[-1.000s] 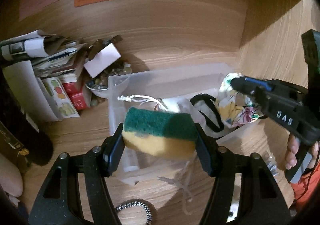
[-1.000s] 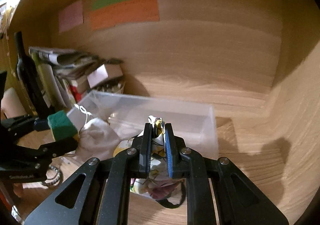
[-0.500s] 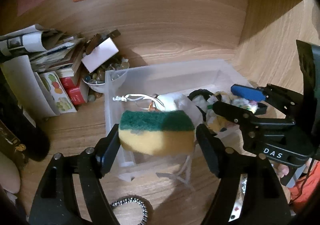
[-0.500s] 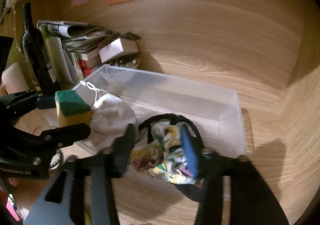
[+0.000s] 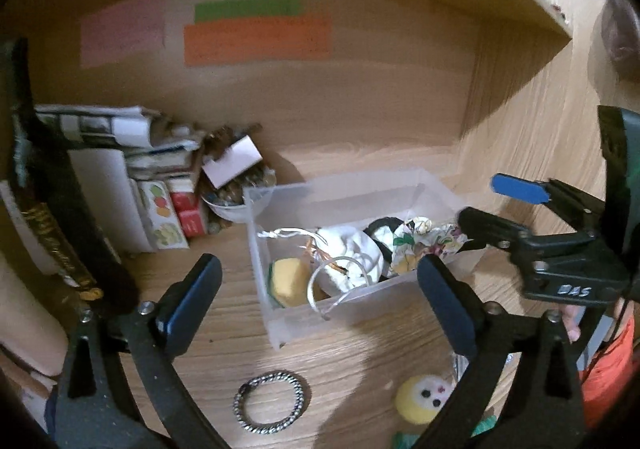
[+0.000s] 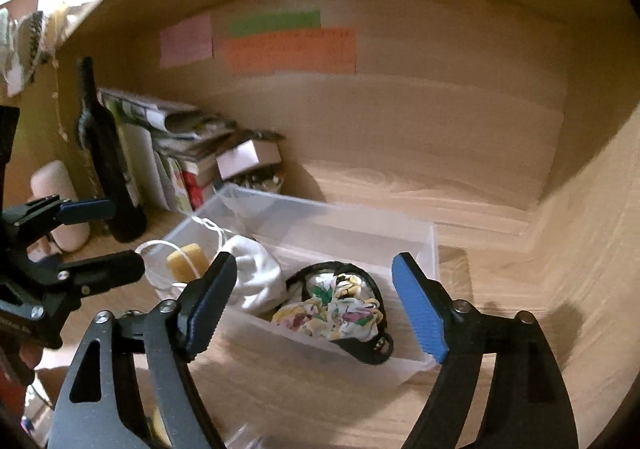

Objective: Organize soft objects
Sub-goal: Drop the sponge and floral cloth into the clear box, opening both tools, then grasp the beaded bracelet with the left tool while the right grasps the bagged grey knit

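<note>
Both grippers, left (image 5: 318, 299) and right (image 6: 316, 305), have just been opening, and I see their jaws wide with nothing between them. Ahead of my left jaws the sponge (image 5: 291, 281) lies in the bin (image 5: 344, 191); the floral pouch (image 6: 336, 307) sits between and beyond my right jaws, so I judge both released deliberately.

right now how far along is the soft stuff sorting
Done: the sponge, white pouch and floral pouch lie in the clear bin. In hand: nothing; the left claw and right claw have just opened, empty. Left: the yellow plush toy on the shelf.
</note>
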### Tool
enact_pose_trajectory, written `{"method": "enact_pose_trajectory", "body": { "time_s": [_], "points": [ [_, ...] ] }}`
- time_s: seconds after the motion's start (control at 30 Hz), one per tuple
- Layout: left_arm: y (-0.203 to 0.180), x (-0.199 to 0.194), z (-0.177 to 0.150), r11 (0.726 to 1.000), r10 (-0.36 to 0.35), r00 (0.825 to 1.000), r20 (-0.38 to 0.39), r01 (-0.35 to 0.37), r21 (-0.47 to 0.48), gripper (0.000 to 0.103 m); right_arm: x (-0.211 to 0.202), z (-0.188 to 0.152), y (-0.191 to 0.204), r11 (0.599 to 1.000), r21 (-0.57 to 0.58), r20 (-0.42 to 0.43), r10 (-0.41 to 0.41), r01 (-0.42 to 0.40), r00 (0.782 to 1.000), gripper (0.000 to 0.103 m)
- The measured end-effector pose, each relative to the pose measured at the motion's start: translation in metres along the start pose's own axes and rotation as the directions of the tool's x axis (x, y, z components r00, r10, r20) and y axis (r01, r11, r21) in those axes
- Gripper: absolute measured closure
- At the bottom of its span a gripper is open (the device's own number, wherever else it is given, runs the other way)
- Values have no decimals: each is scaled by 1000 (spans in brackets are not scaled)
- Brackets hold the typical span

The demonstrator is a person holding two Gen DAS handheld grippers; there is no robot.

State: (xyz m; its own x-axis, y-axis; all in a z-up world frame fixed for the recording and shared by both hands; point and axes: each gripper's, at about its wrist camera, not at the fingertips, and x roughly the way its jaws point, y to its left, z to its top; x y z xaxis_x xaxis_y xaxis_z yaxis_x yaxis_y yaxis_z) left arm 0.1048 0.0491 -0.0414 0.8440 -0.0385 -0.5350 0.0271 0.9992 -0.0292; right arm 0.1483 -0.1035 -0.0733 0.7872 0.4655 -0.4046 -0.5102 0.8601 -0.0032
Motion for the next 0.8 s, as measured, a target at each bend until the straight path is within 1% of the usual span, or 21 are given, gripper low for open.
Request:
{"method": "enact_pose_trajectory", "body": {
  "time_s": [0.07,0.17,0.27,0.33,0.43,0.63,0.73,0.8],
  "points": [
    [3,-9,-2,1000,7,1000,18,-7,-3,1,-15,-1,0,1000,1,30,-5,5,1000,18],
    [8,-18,-7,1000,10,1000,22,-9,-21,1,-28,-6,0,1000,4,47,-5,5,999,13],
    [13,-19,-17,999,9,1000,-1,-9,-42,1,-36,-16,0,1000,18,44,-9,8,999,8],
    [17,-16,-26,998,13,1000,-28,-14,-53,1,-38,-24,0,1000,26,30,-14,13,999,7],
    [24,-10,-43,997,23,996,-82,-29,-71,1,-36,-42,1,999,47,-20,-14,15,1000,7],
    [36,2,-79,992,25,982,-189,-47,-115,1,-25,-76,6,998,58,-125,-20,27,992,7],
    [34,12,-93,993,23,968,-248,-50,-104,1,-14,-90,6,995,100,-190,25,-6,981,7],
    [34,18,-100,993,26,961,-275,-55,-100,1,-6,-99,7,994,110,-230,41,-15,972,7]
  ]
}}
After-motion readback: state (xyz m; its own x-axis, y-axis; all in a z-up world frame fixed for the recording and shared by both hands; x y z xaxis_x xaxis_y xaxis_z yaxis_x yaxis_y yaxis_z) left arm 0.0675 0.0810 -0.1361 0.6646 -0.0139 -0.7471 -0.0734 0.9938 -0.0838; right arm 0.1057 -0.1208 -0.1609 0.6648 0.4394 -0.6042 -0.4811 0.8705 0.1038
